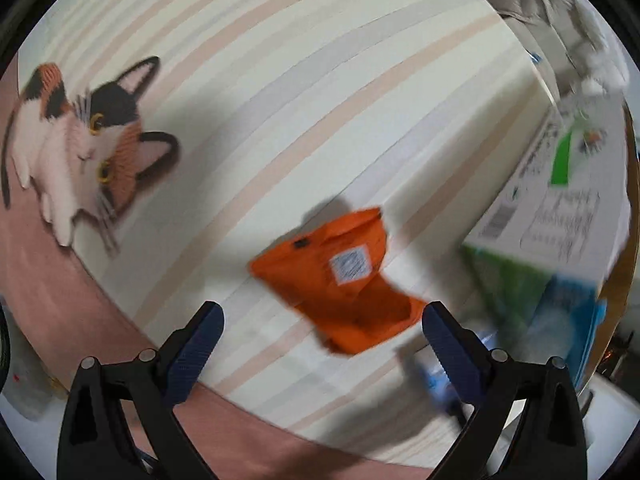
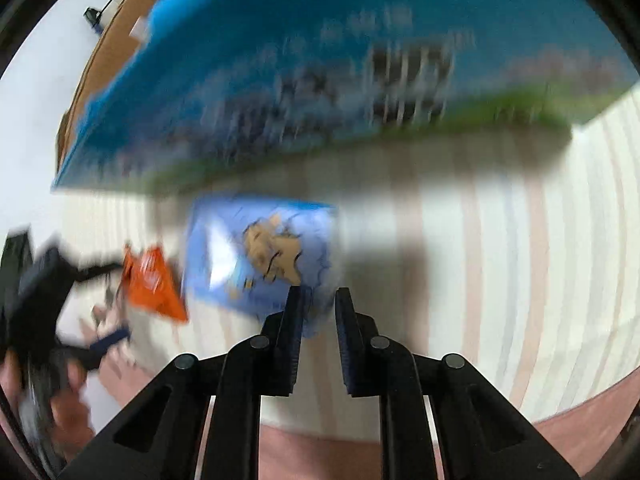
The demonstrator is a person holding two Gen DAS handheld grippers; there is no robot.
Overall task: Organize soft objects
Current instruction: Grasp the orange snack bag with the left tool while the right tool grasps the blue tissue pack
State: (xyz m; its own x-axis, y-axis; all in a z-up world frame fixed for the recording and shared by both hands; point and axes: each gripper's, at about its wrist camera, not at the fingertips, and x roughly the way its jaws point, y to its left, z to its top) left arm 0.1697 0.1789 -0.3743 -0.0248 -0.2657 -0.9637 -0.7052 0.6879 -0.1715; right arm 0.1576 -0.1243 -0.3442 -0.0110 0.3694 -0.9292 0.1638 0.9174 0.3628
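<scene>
An orange cloth pouch (image 1: 344,280) with a white label lies on the striped bedsheet (image 1: 280,100), just ahead of my open, empty left gripper (image 1: 320,316). A plush calico cat (image 1: 84,148) lies at the far left of the sheet. In the blurred right wrist view, a light blue soft pack with a tan animal print (image 2: 264,252) sits right ahead of my right gripper (image 2: 320,300), whose jaws stand narrowly apart; its lower corner reaches between the fingertips. The orange pouch (image 2: 154,284) and the left gripper (image 2: 60,292) show at the left.
A large blue, green and white cardboard box (image 1: 560,216) stands at the right of the bed; it fills the top of the right wrist view (image 2: 320,80). A grey blanket (image 1: 560,8) lies beyond it. A pink sheet border (image 1: 48,288) runs along the near edge.
</scene>
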